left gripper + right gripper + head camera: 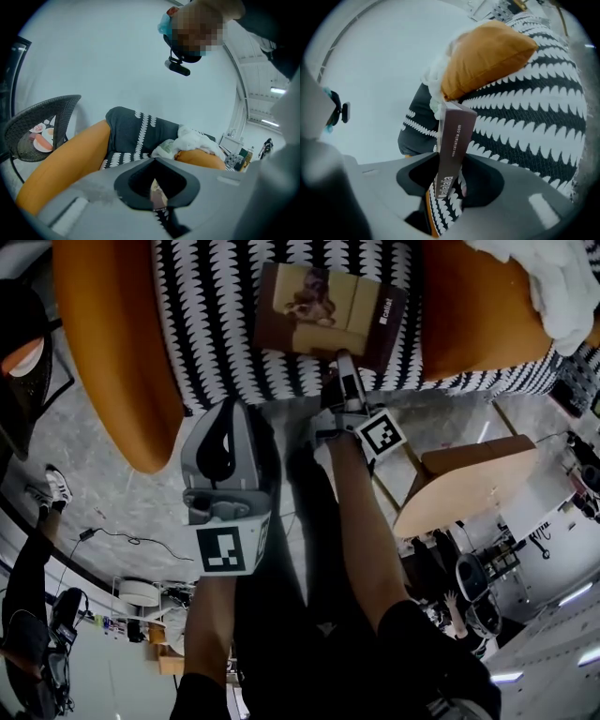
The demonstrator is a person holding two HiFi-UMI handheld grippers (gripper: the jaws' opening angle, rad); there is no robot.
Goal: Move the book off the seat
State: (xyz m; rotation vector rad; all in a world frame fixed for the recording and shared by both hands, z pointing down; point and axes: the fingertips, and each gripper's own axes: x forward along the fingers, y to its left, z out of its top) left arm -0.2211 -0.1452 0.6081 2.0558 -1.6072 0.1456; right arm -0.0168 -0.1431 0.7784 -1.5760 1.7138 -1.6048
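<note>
A brown book with a picture on its cover lies on the black-and-white patterned seat of an armchair. My right gripper reaches to the book's near edge. In the right gripper view the book's spine stands upright between the jaws of that gripper. Seat pattern still shows beside the spine, so the pads are not pressing on it. My left gripper is held back, just in front of the seat's front edge, with nothing in it. From the left gripper view I cannot tell how its jaws stand.
Orange cushions flank the seat at the left and right. A white cloth lies on the right cushion. A light wooden side table stands to the right of my legs. A wire chair with plates stands left of the armchair.
</note>
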